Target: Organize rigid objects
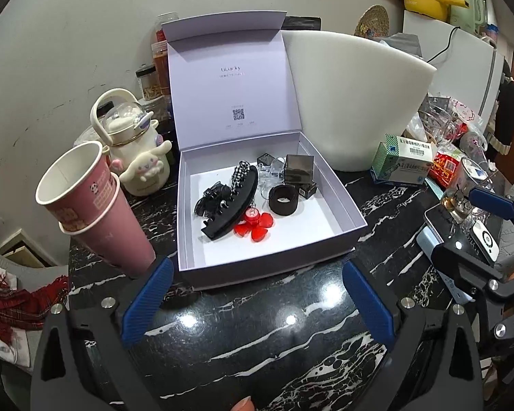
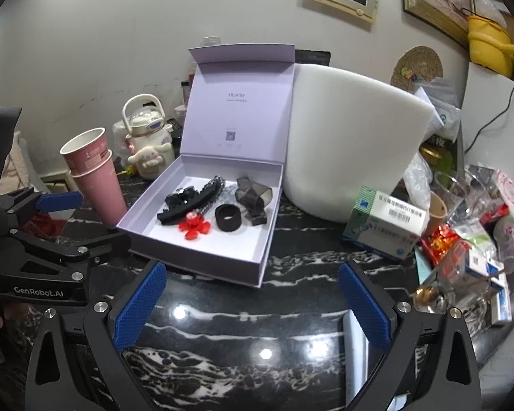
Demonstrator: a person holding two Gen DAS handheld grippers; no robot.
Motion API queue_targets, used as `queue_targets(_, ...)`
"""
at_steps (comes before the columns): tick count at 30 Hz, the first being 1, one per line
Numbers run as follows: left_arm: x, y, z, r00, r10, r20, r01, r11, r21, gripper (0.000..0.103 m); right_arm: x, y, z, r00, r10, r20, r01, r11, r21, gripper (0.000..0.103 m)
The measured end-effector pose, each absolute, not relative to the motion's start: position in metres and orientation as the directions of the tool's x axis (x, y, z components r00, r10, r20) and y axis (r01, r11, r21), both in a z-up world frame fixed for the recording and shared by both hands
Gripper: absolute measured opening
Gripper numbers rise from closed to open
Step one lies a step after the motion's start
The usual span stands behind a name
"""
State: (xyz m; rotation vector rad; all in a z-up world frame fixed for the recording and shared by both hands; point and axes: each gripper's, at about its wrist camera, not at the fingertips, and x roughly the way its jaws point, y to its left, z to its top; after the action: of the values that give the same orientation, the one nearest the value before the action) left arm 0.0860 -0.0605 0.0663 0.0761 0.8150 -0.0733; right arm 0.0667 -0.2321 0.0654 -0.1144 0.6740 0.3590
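Note:
An open lilac gift box (image 1: 346,202) (image 2: 267,253) stands on the black marble table with its lid upright. Inside lie a large black hair claw (image 1: 236,205) (image 2: 188,202), a red flower-shaped piece (image 1: 255,224) (image 2: 193,224), a black ring (image 1: 283,200) (image 2: 228,218), a dark smoky cube (image 1: 298,167) (image 2: 257,193) and clear plastic bits (image 1: 270,171). My left gripper (image 1: 257,298) is open and empty just in front of the box; it also shows at the left of the right wrist view (image 2: 56,236). My right gripper (image 2: 252,303) is open and empty, in front of the box's right corner.
Stacked pink paper cups (image 1: 96,205) (image 2: 96,178) and a white character kettle (image 1: 137,147) (image 2: 147,137) stand left of the box. A big white foam block (image 1: 356,96) (image 2: 353,144) stands behind right. A medicine carton (image 1: 401,161) (image 2: 383,222), glasses and packets crowd the right side.

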Motion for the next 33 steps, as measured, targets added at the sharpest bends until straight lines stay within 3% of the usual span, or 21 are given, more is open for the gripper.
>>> queue_targets(33,0.080,-0.056,0.058,0.657,-0.001,-0.754,0.084,0.994,0.072,0.101,0.071,-0.219,0.055,0.693,0.279,-0.665,-0.388,0.921,-0.018,0.102)
